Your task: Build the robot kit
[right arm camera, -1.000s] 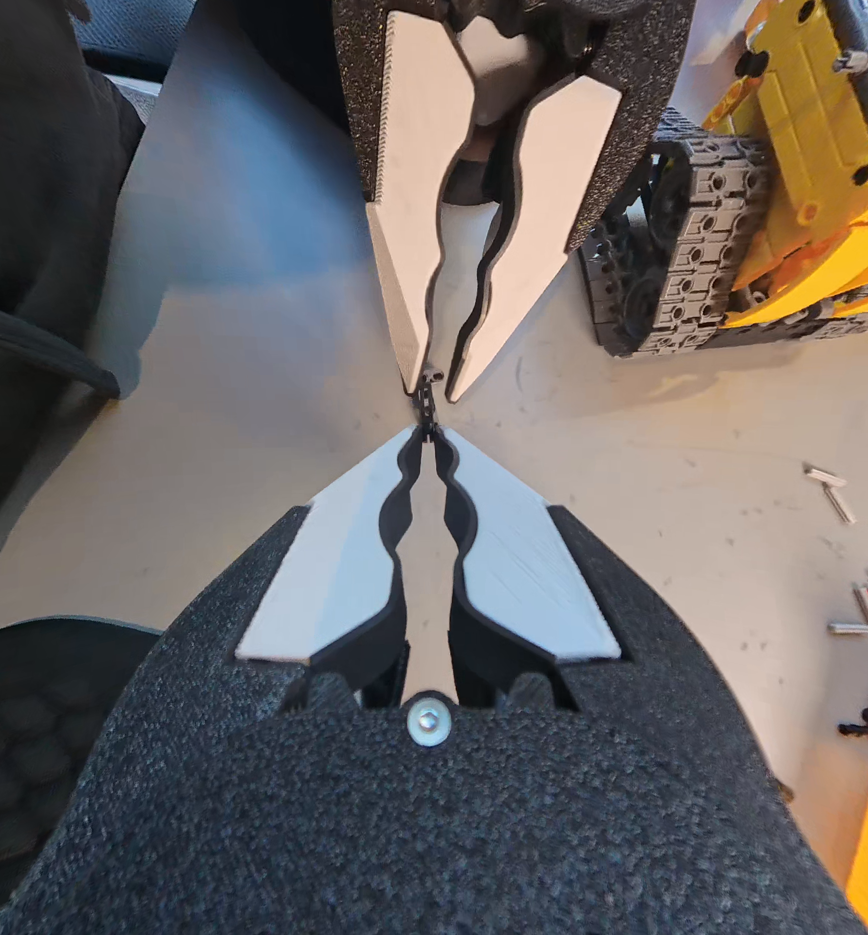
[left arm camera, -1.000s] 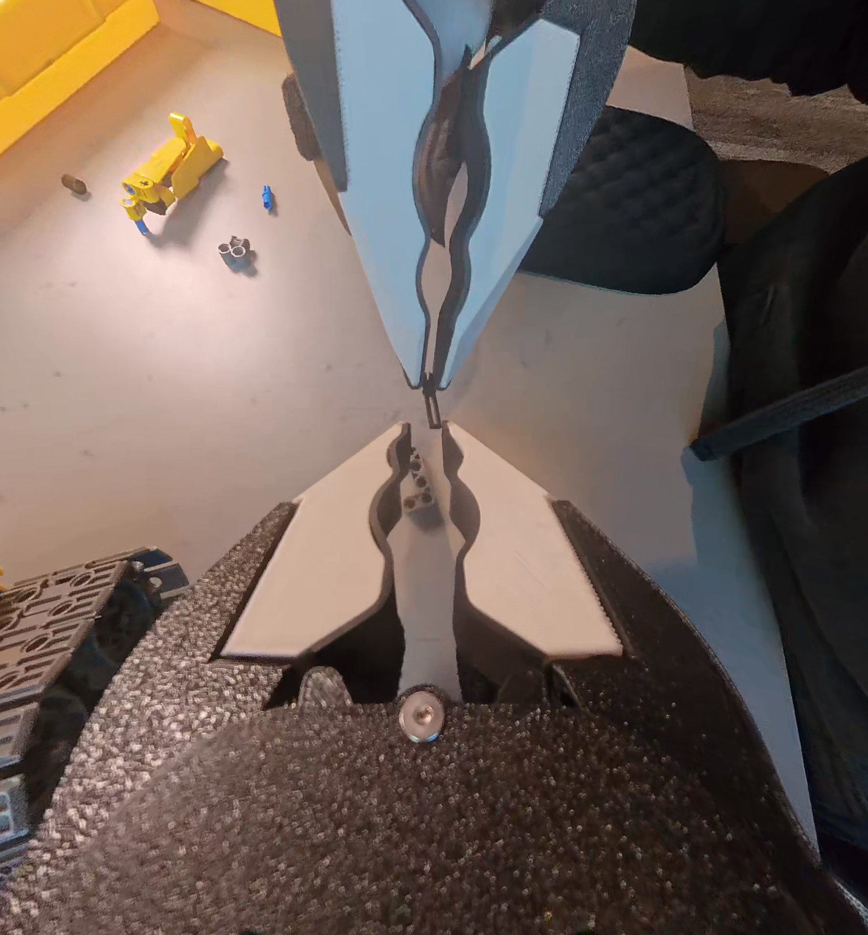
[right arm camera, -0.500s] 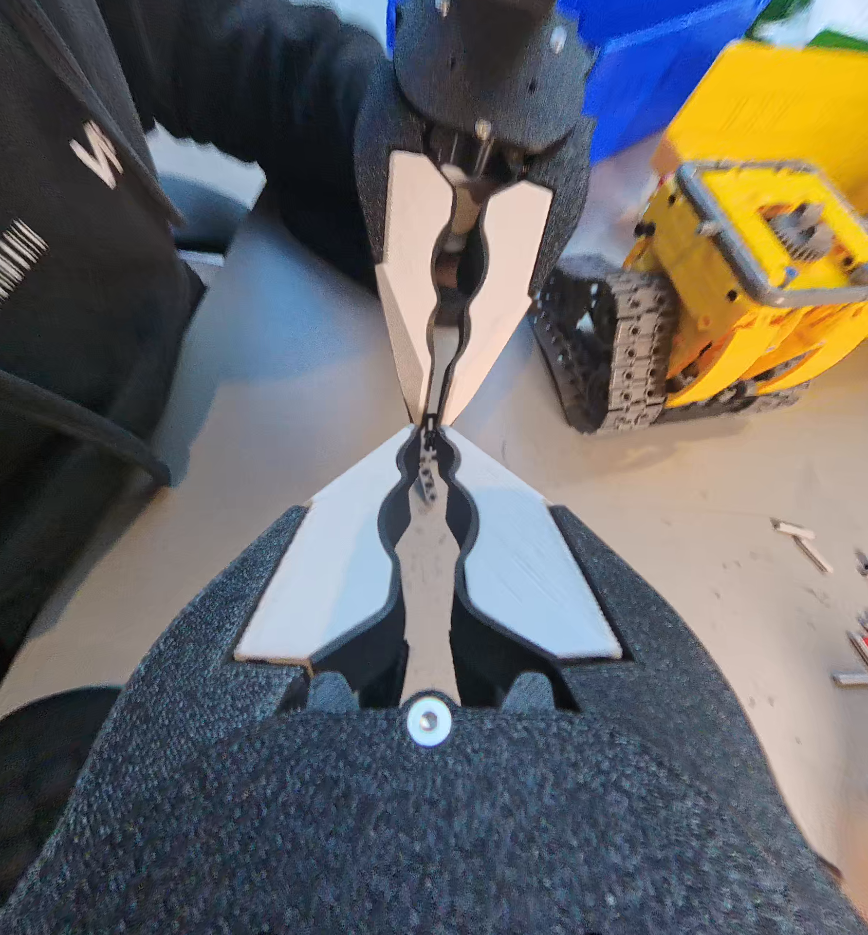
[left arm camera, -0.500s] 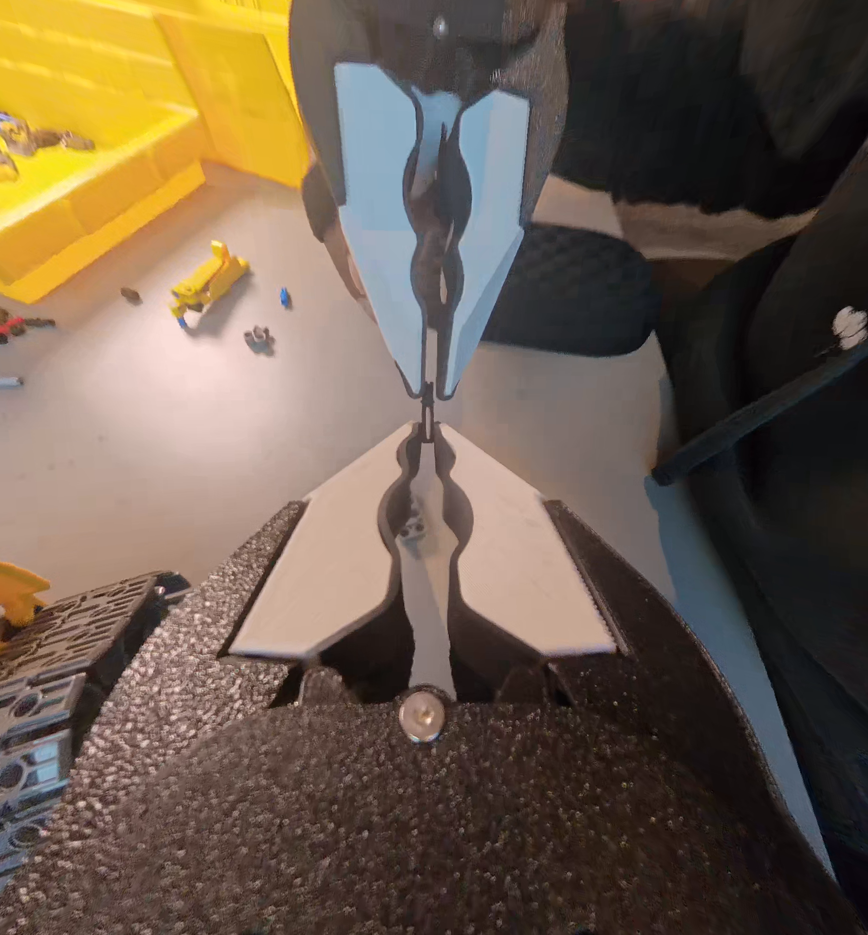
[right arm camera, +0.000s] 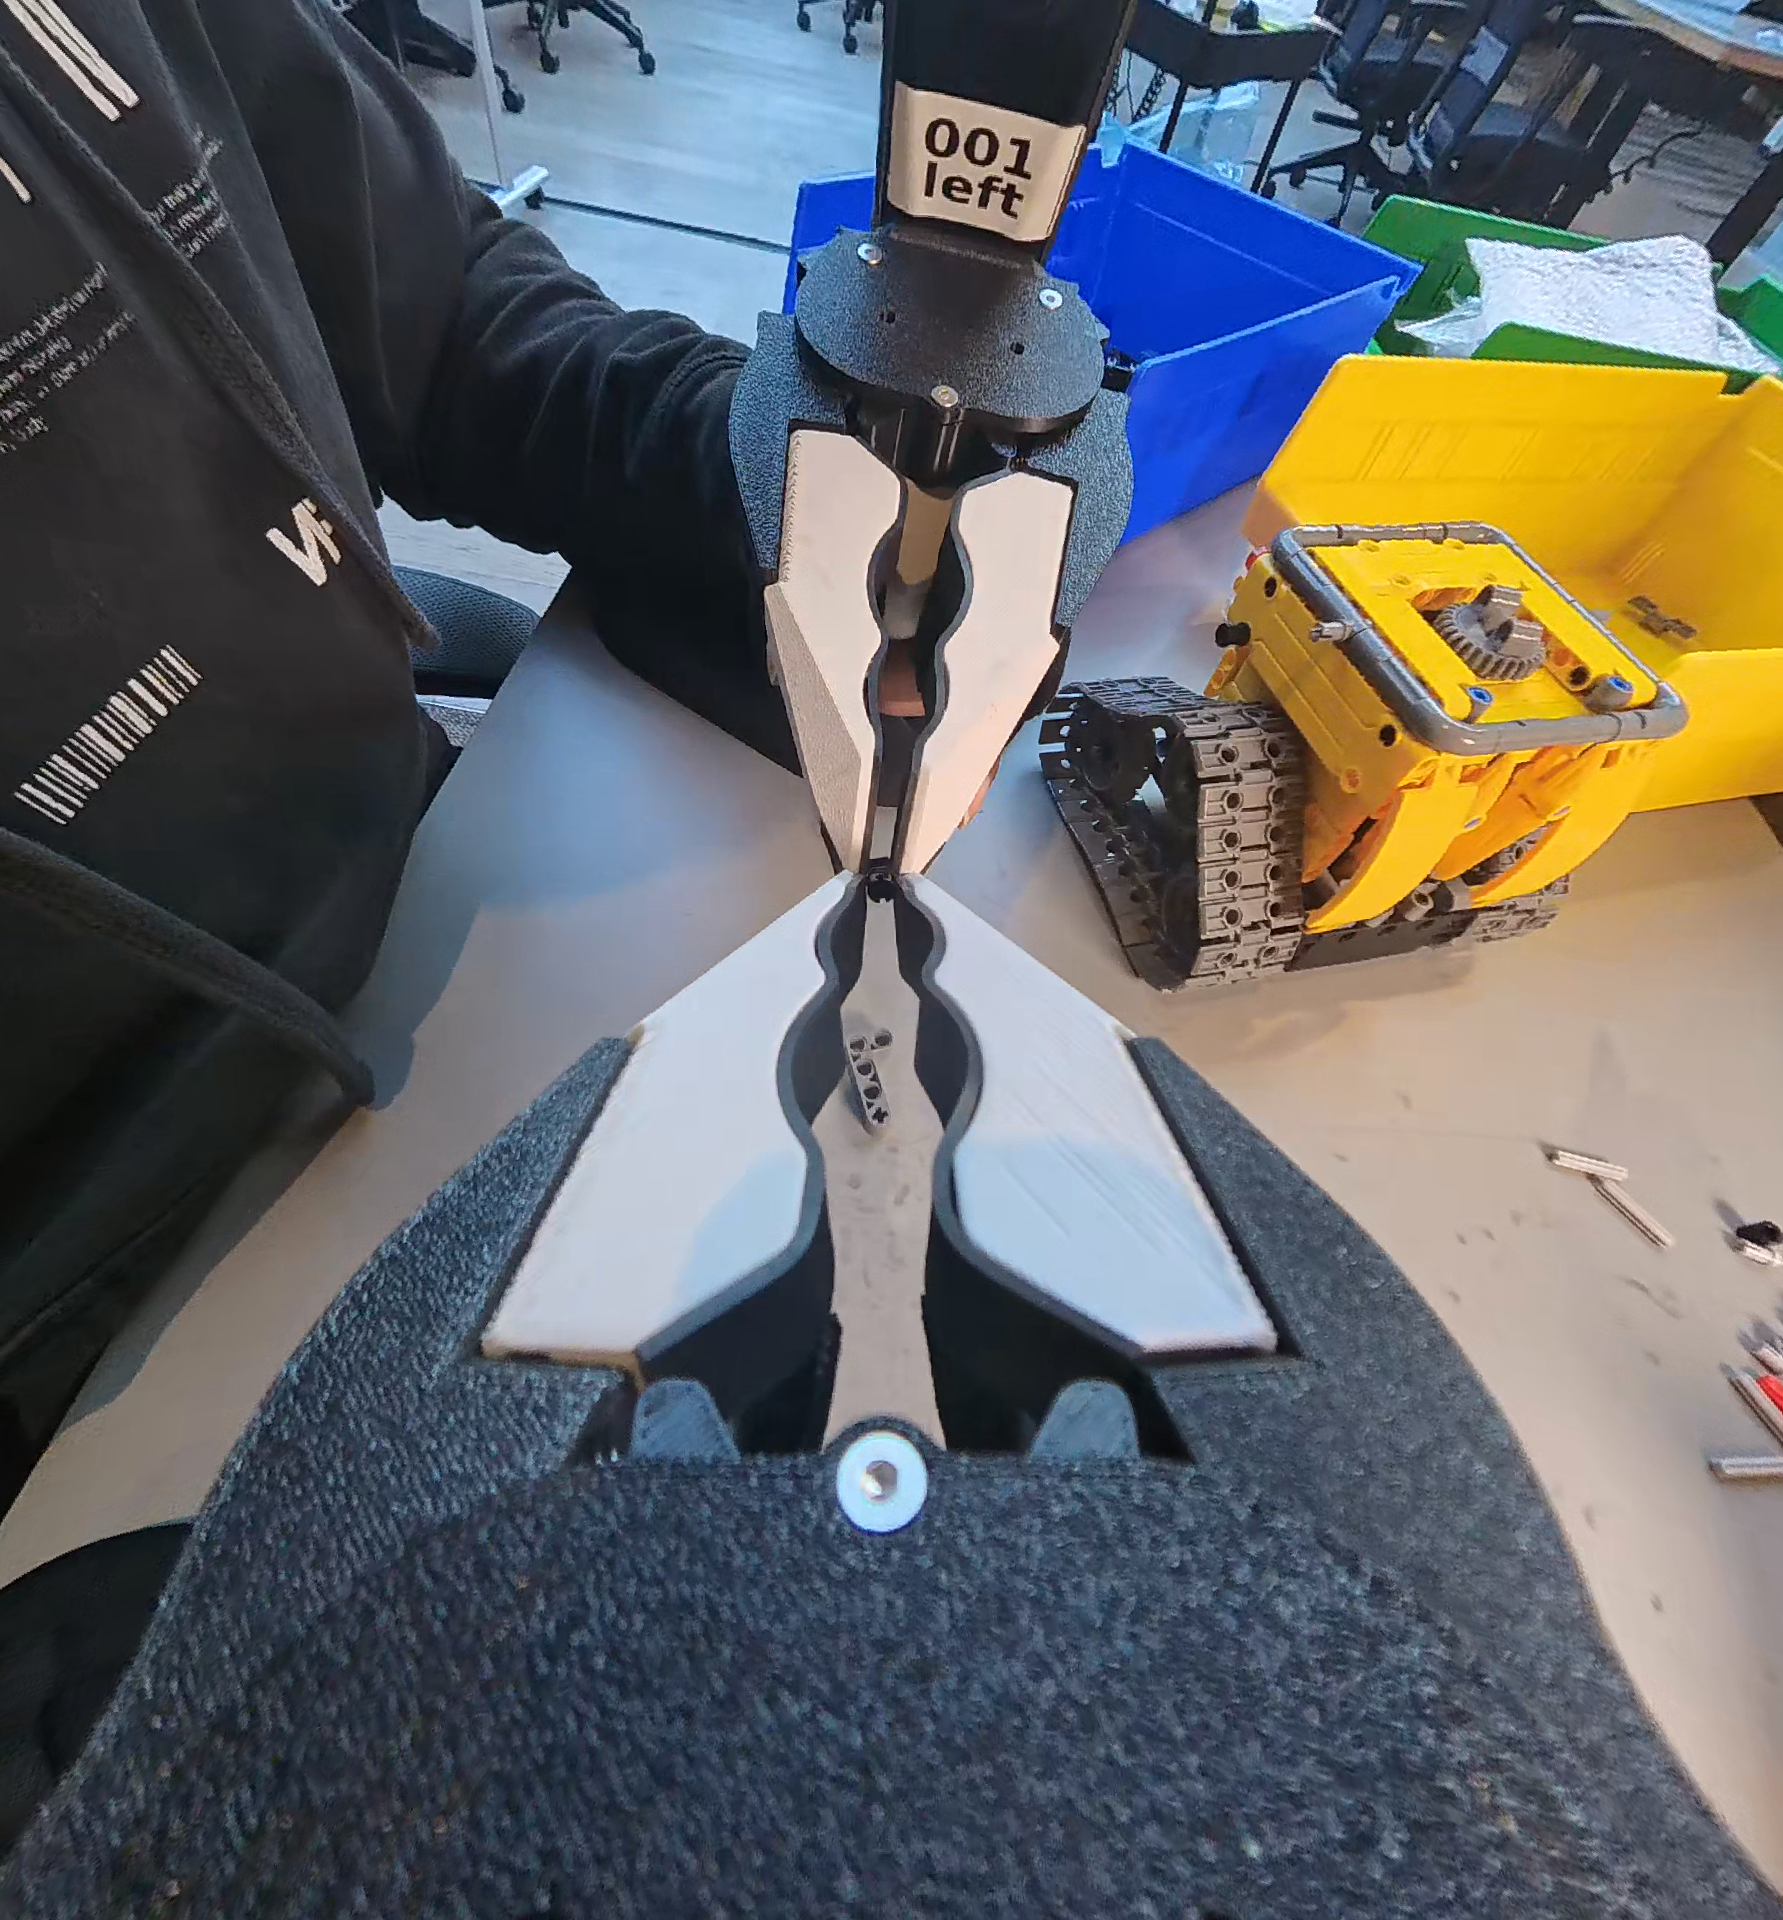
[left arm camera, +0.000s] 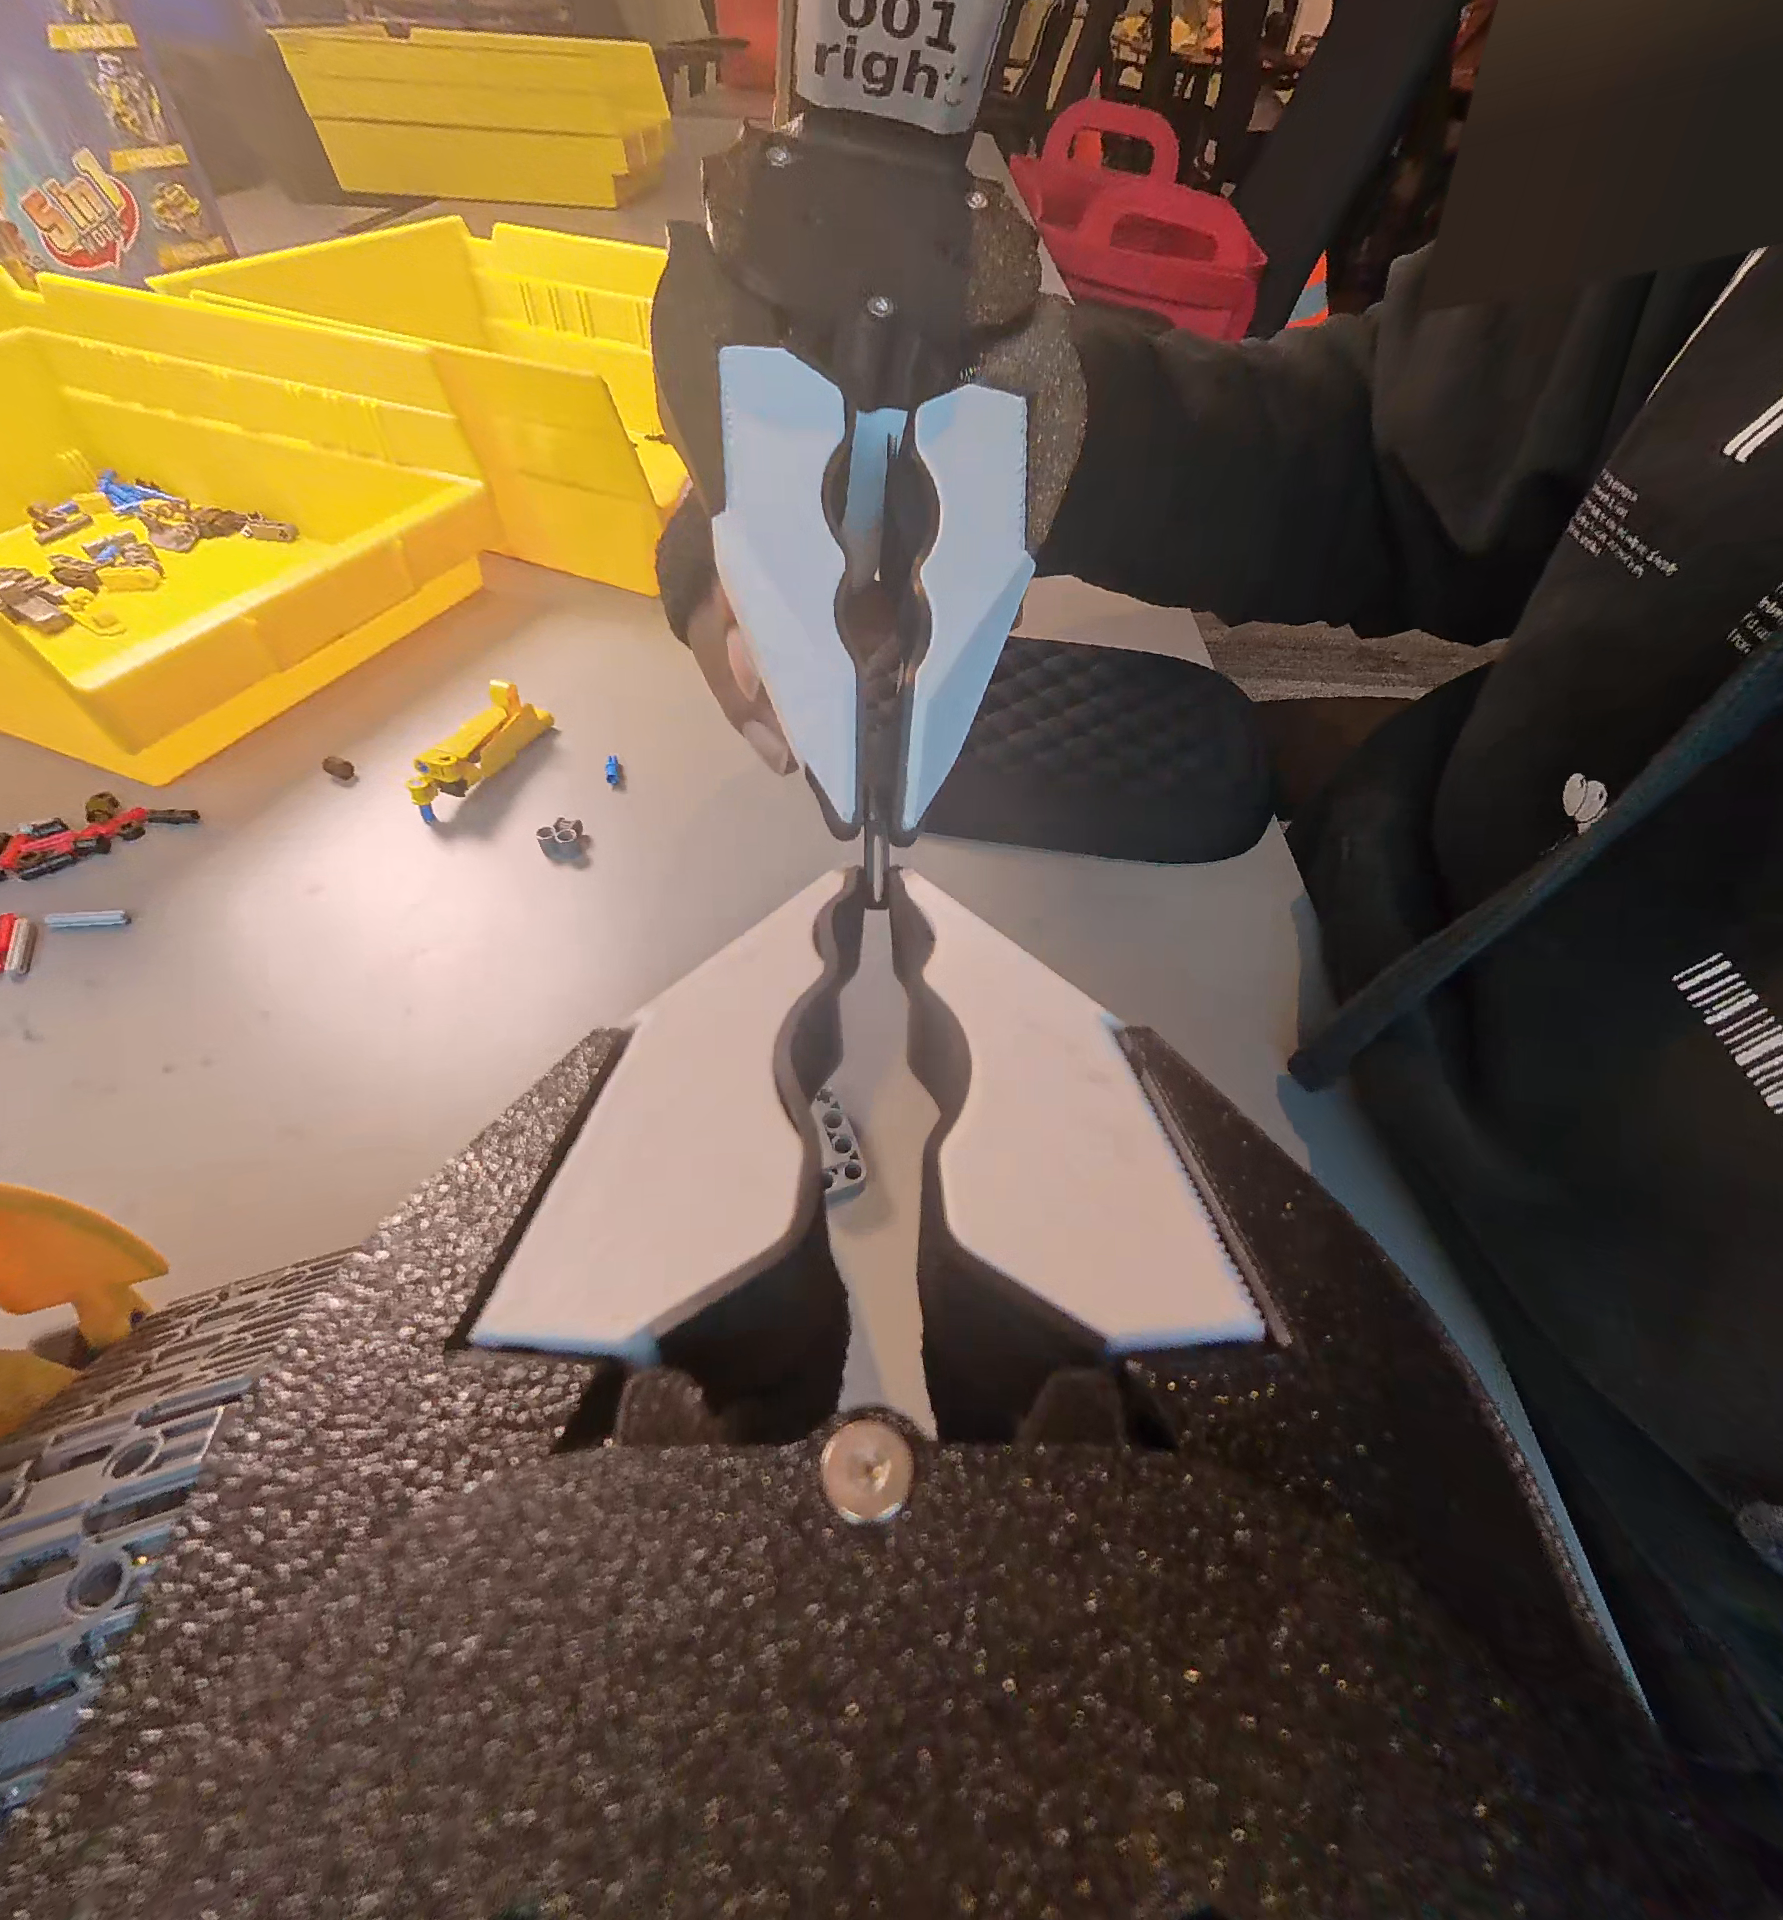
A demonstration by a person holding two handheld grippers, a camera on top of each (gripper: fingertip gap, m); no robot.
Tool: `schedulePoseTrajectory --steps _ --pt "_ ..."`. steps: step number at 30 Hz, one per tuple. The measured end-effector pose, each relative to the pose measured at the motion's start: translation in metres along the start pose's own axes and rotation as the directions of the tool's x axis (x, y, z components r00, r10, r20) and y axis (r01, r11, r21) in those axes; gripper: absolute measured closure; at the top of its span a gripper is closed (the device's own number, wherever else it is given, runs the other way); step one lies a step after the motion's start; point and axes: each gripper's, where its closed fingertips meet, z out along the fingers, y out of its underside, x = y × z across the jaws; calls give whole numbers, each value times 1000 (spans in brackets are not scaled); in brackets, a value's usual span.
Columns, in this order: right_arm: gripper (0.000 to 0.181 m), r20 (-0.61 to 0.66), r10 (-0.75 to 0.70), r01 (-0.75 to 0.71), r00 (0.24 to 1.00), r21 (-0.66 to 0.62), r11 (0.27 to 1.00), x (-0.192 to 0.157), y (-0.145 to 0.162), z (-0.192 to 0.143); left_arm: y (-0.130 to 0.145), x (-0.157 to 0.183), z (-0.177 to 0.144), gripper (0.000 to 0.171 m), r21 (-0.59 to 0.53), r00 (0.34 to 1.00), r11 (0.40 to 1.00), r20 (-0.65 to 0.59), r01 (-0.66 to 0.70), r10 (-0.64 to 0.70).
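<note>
- Left gripper (left arm camera: 874, 881): fingers drawn together, tips clamped on one end of a small dark pin (left arm camera: 876, 864), held above the grey table (left arm camera: 347, 997).
- Right gripper (right arm camera: 876, 883): fingers likewise together, tips nipping the other end of the same pin (right arm camera: 878, 879). The two grippers meet tip to tip over the near middle of the table.
- Grey holed beam (left arm camera: 841, 1143): lies flat on the table directly below the grippers, seen through the gap between the fingers in both views (right arm camera: 869, 1081). Neither gripper touches it.
- Yellow tracked model vehicle (right arm camera: 1386, 748): stands on the table to the left of the left gripper, with black and grey tracks; well apart from the pin.
- Loose small parts (left arm camera: 25, 862): red, black and grey pieces scattered on the table beyond the vehicle; a small yellow assembly (left arm camera: 482, 743) lies farther off.
- Yellow bin (left arm camera: 191, 582): at the far left of the left wrist view, with small dark and blue parts in it.
- Person in a black top (right arm camera: 191, 520): at the table edge, a hand behind each gripper.
</note>
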Motion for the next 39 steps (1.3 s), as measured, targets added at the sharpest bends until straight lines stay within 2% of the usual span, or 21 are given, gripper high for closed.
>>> schedulePoseTrajectory --steps 7,12,17,22,28,39 --pt "176 8 -3 3 1000 -2 1000 -1 -1 1 0 1 0 168 1 1000 1000 -13 14 -14" --pt "177 17 -4 5 1000 -62 998 1 8 4 9 -2 2 167 -48 1000 998 6 27 -27" --pt "177 18 3 -1 1000 -139 990 9 22 5 35 -8 4 152 -203 999 979 37 35 -28" --pt "177 31 15 -7 999 -239 971 11 45 7 70 -8 4 142 -387 999 921 40 44 -31" --pt "177 41 33 -18 999 -329 944 11 66 14 98 -12 7 136 -506 999 862 46 28 -6" --pt "177 107 45 10 993 -462 887 3 84 24 103 -15 12 149 -537 999 843 25 -26 46"
